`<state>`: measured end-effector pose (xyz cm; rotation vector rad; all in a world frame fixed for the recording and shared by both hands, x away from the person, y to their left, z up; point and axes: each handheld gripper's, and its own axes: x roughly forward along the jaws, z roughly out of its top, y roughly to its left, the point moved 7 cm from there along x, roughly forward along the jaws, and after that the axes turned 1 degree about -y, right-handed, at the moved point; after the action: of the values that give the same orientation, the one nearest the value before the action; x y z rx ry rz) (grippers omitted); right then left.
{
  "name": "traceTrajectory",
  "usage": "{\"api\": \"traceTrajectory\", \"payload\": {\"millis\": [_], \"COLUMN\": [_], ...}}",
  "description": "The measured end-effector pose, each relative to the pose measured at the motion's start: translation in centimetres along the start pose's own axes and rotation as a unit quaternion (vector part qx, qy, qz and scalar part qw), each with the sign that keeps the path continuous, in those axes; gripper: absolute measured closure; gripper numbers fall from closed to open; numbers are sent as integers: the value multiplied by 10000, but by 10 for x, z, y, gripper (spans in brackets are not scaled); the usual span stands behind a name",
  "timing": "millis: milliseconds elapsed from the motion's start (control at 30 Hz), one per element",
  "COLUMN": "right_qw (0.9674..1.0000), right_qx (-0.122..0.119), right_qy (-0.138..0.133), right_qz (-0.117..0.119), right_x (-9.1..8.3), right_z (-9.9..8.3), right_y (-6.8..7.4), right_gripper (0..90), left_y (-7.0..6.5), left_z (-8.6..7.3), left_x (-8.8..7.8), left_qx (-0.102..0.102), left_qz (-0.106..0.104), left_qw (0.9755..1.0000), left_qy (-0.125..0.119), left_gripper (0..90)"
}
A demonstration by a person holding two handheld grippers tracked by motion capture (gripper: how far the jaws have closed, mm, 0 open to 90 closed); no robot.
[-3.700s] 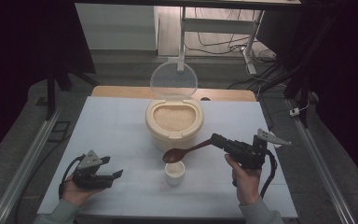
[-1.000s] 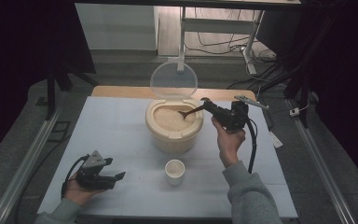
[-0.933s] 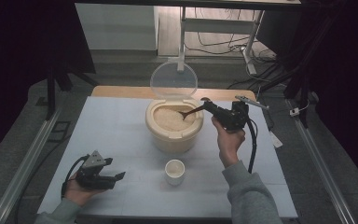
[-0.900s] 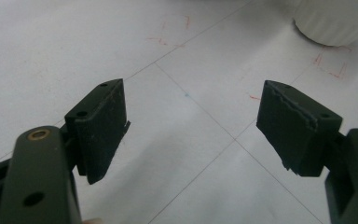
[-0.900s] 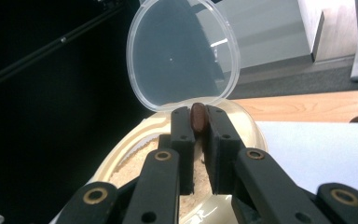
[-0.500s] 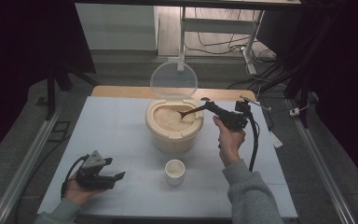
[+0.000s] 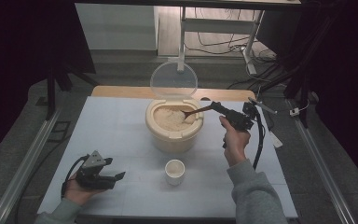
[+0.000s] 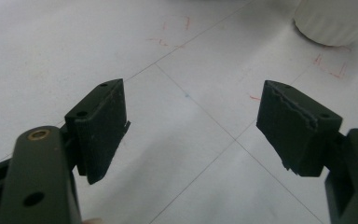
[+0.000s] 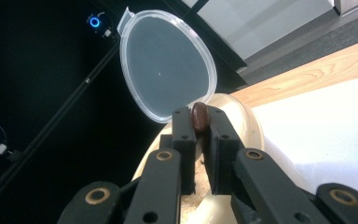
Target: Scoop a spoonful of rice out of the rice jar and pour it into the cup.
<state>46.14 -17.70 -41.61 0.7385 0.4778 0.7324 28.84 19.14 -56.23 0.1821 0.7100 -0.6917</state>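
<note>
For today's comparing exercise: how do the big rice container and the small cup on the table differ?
The rice container is far wider than the small cup. The container has a clear hinged lid standing open; the cup has none. A spoon dips into the container's rice, not the cup. Both stand upright, pale.

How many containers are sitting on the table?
2: a big rice container with its clear lid flipped up, at the table's middle, and a small white cup just in front of it.

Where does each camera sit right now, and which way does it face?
High view: above the table's near side, looking down on the tub, cup, both forearms.
Left gripper view: on the left gripper, facing the table; jaws open.
Right gripper view: on the right gripper, clamping the spoon, facing the lid.
Shared: the tub.
</note>
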Motion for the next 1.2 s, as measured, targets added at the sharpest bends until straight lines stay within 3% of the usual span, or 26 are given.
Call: {"api": "traceTrajectory", "payload": {"millis": [567,1200], "right_qw": [9988,9974], "right_qx": [464,686], "right_qy": [-32,6], "right_qz": [123,241], "right_x": [-6,-14], "right_z": [6,10], "right_y": [-7,-9], "right_gripper": [827,827], "left_y": [0,0], "left_z": [0,0], "left_x": [0,1], "left_qx": [11,17], "left_qz": [1,5], "left_qw": [10000,10000], "left_qy": [3,18], "left_gripper": [237,236]}}
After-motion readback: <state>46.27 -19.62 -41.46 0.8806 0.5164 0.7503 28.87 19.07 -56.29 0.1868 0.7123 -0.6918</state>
